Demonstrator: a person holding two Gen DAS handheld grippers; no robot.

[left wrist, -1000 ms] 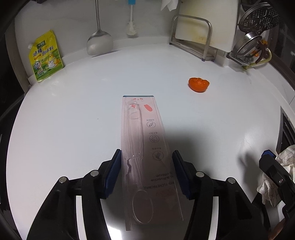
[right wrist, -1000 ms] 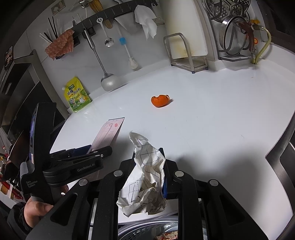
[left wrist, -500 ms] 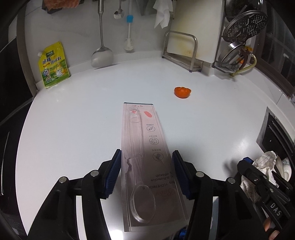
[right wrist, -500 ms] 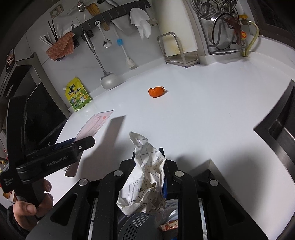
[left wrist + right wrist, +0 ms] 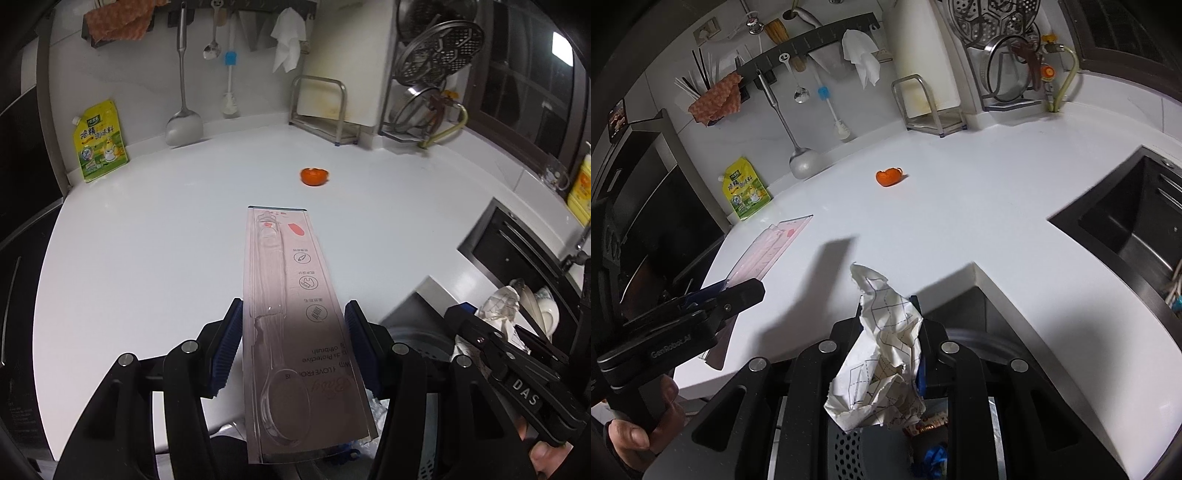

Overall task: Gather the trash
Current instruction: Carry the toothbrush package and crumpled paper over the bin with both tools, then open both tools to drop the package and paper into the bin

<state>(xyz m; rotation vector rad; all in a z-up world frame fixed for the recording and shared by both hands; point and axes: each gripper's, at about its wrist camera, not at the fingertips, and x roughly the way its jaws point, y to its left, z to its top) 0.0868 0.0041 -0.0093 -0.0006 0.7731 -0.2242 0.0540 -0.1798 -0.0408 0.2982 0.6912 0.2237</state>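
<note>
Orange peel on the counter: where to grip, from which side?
The orange peel sits alone on the white counter, a curled cup with its open rim upward. Likely best from above, one finger inside the cup, one outside, pinching the raised rim.

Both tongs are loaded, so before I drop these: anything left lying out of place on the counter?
Yes: an orange peel lies alone in the open middle of the white counter, away from the rack and utensils along the wall. It looks like leftover trash. No spill or damage shows.
</note>
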